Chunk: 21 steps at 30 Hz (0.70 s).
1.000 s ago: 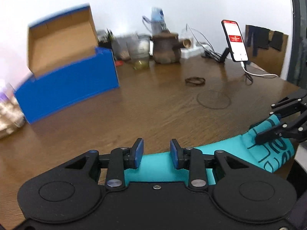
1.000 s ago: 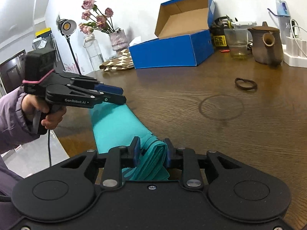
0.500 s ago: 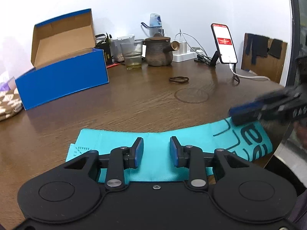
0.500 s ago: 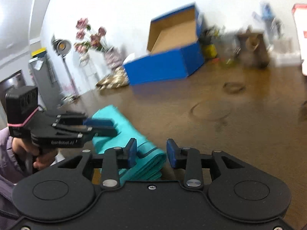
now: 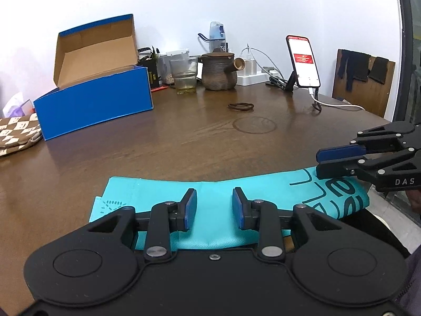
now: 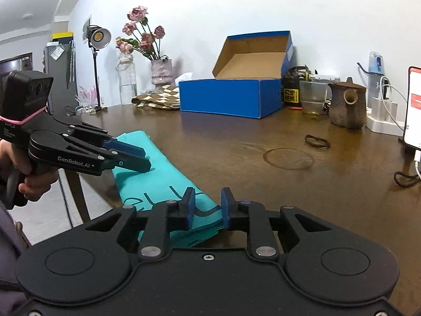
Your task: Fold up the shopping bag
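— Where is the shopping bag (image 5: 210,197)?

— Flat on the near edge of the wooden table (image 5: 184,142), folded into a long teal strip, its lettered end toward the right corner.

— And the grippers?

— The left gripper (image 5: 214,208) hovers over the strip's middle, jaws apart, holding nothing. The right gripper (image 6: 208,205) sits above the lettered end, jaws likewise parted and empty.

— What else is on the table?

— An open blue shoebox (image 5: 97,100) at the far left, a brown teapot (image 5: 219,72), a glass (image 5: 184,77), a propped phone (image 5: 302,62) and a dark hair tie (image 5: 240,106).
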Tool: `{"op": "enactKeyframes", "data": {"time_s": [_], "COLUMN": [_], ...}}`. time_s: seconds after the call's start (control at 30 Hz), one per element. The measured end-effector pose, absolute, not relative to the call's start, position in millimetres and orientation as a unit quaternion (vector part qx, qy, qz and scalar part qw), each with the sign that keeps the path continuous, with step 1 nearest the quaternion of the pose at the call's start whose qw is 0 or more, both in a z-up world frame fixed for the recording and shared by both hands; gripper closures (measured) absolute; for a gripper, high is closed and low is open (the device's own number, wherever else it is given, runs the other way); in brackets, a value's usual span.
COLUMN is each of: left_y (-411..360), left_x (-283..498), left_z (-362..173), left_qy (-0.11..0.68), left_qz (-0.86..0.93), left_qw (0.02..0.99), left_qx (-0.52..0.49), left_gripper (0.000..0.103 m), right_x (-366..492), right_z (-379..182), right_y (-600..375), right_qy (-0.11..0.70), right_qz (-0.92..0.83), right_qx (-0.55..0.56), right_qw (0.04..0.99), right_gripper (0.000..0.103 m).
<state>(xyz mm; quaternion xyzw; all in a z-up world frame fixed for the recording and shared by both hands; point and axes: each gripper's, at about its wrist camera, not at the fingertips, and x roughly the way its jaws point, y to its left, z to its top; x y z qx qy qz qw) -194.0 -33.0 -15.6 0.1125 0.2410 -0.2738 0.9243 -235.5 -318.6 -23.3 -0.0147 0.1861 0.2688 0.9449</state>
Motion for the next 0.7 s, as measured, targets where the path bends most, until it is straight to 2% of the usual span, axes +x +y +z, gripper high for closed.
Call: {"op": "enactKeyframes", "data": {"time_s": [0.07, 0.13, 0.23, 0.3, 0.5, 0.53, 0.7], "left_y": [-33.1, -31.9, -26.4, -24.9, -23.3, -22.8, -21.0], "left_x": [-199.8, -201.8, -200.6, -200.7, -204.7, -205.4, -209.2], "left_z": [-16.1, -16.3, -15.8, -15.2, -15.5, -15.5, -15.0], "left_qy": [0.236, 0.233, 0.236, 0.237, 0.235, 0.234, 0.233], "left_qz": [-0.275, -0.28, -0.295, -0.302, -0.311, -0.312, -0.317], "left_qw": [0.924, 0.923, 0.918, 0.916, 0.912, 0.912, 0.909], "left_qx": [0.119, 0.121, 0.116, 0.119, 0.128, 0.129, 0.139], "left_gripper": [0.072, 0.072, 0.072, 0.072, 0.072, 0.072, 0.072], "right_x": [-245.5, -259.6, -292.2, -307.3, -314.4, -315.2, -308.6], "right_z": [-19.8, -10.2, -1.8, -11.0, -40.2, -42.6, -44.2], "right_y": [-317.1, -309.9, -294.4, -285.5, -268.7, -266.8, -264.9], "right_qy": [0.171, 0.142, 0.074, 0.052, 0.067, 0.058, 0.064], "right_qz": [0.279, 0.286, 0.322, 0.345, 0.362, 0.355, 0.338], "right_qx": [-0.05, -0.135, -0.295, -0.402, -0.496, -0.5, -0.5], "right_qw": [0.944, 0.938, 0.896, 0.847, 0.786, 0.788, 0.795], "right_gripper": [0.078, 0.058, 0.042, 0.038, 0.039, 0.055, 0.064]}}
